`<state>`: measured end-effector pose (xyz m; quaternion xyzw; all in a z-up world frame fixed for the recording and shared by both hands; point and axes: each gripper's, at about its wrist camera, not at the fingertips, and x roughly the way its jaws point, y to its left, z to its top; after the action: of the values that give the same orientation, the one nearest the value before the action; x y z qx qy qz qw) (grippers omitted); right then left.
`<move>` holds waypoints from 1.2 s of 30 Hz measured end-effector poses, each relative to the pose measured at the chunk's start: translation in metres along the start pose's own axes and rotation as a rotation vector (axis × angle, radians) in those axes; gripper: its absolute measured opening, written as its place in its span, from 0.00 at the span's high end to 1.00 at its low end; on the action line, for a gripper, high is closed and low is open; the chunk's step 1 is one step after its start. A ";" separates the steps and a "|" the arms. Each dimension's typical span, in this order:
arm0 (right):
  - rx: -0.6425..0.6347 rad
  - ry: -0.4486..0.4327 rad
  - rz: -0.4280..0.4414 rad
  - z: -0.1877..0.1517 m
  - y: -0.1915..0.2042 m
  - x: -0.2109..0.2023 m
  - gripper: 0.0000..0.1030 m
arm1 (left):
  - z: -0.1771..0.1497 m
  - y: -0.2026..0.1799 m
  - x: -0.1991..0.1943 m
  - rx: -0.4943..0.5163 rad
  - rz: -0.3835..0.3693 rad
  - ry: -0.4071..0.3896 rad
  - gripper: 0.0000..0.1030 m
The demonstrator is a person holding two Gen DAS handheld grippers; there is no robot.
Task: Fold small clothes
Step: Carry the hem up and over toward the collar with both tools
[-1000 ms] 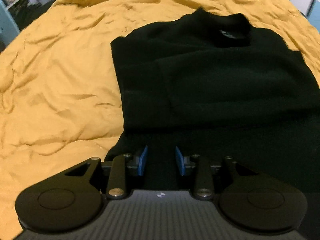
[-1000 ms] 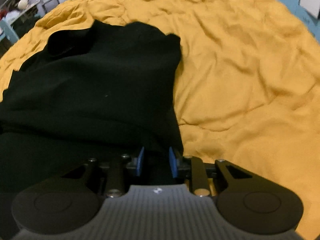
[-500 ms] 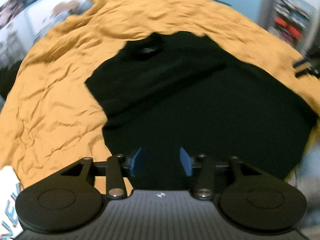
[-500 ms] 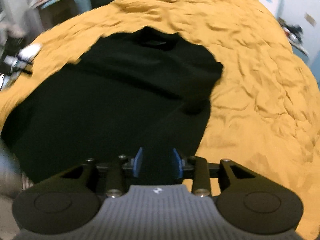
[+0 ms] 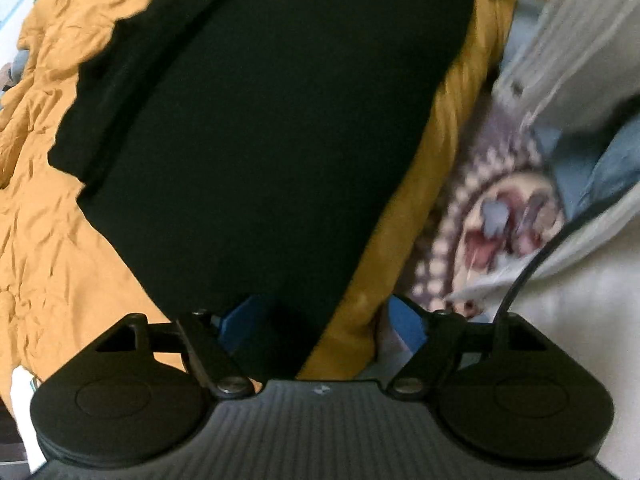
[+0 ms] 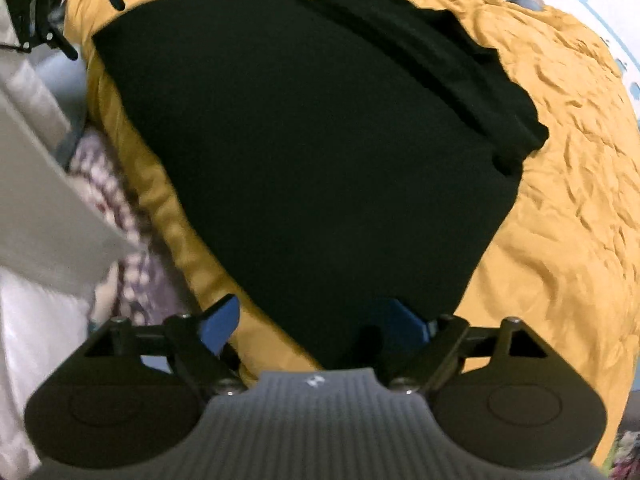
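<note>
A black sweater [image 5: 256,120] lies flat on the mustard-yellow bed cover [image 5: 52,240], with a folded sleeve strip along its far side. It also shows in the right wrist view [image 6: 320,152]. My left gripper [image 5: 324,320] is open wide over the sweater's near left corner at the bed edge, holding nothing. My right gripper [image 6: 316,320] is open wide over the sweater's near right corner, holding nothing. In the right wrist view the left gripper [image 6: 36,12] shows at the far left.
The bed cover [image 6: 560,220] edge runs along the sweater's near side. Beyond the edge a patterned rug [image 5: 492,220] lies on the floor, and grey and blue clothing [image 5: 580,80] of the person stands there.
Both grippers have opened wide and swung outward and down to the sweater's two near corners at the bed edge. The views have turned, so the floor and rug now show.
</note>
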<state>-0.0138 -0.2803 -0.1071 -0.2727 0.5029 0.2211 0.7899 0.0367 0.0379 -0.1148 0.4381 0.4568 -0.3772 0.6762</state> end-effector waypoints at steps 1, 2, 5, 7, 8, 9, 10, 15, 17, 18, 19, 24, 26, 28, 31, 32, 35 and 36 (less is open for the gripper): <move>-0.013 0.005 -0.012 0.002 0.001 0.007 0.24 | -0.001 -0.004 0.010 0.007 0.033 0.016 0.11; -0.026 0.009 -0.026 -0.001 0.003 0.009 0.24 | -0.002 -0.007 0.016 0.010 0.067 0.021 0.11; -0.076 0.033 -0.065 -0.007 0.010 0.018 0.24 | -0.003 -0.015 0.032 0.021 0.156 0.016 0.10; -0.104 0.038 -0.079 -0.010 0.011 0.026 0.24 | -0.006 -0.015 0.039 0.040 0.230 0.019 0.10; -0.115 0.038 -0.089 -0.012 0.012 0.029 0.24 | -0.007 -0.016 0.044 0.051 0.275 0.024 0.11; -0.122 0.037 -0.100 -0.013 0.012 0.033 0.24 | -0.007 -0.017 0.048 0.056 0.308 0.024 0.11; -0.128 0.037 -0.108 -0.013 0.012 0.036 0.24 | -0.007 -0.017 0.051 0.052 0.325 0.022 0.11; -0.188 0.038 -0.132 -0.015 0.016 0.044 0.26 | -0.010 -0.015 0.046 0.003 0.322 -0.027 0.34; -0.206 0.040 -0.140 -0.014 0.017 0.042 0.34 | -0.013 -0.008 0.032 -0.030 0.300 -0.048 0.47; -0.210 0.038 -0.142 -0.013 0.017 0.041 0.37 | -0.014 -0.005 0.027 -0.051 0.287 -0.059 0.57; -0.208 0.035 -0.142 -0.013 0.016 0.039 0.43 | -0.013 -0.001 0.022 -0.069 0.277 -0.066 0.62; -0.163 -0.018 -0.160 -0.009 0.011 0.028 0.83 | -0.007 0.015 0.007 -0.173 0.270 -0.087 0.88; -0.139 -0.047 -0.175 -0.006 0.011 0.020 0.98 | -0.005 0.017 0.001 -0.209 0.279 -0.111 0.91; -0.114 -0.079 -0.195 -0.003 0.008 0.010 0.99 | -0.003 0.021 -0.006 -0.238 0.296 -0.137 0.92; -0.052 -0.134 -0.224 0.004 -0.001 -0.009 0.99 | -0.002 0.036 -0.020 -0.320 0.309 -0.193 0.93; -0.034 -0.150 -0.238 0.007 -0.006 -0.014 0.99 | -0.001 0.041 -0.026 -0.346 0.312 -0.212 0.93; 0.019 -0.193 -0.290 0.020 -0.019 -0.027 1.00 | 0.004 0.060 -0.039 -0.404 0.324 -0.259 0.93; 0.028 -0.204 -0.308 0.026 -0.024 -0.030 1.00 | 0.007 0.067 -0.042 -0.424 0.324 -0.272 0.93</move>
<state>0.0064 -0.2841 -0.0654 -0.3116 0.3752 0.1170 0.8651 0.0866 0.0584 -0.0571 0.2998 0.3544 -0.2158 0.8590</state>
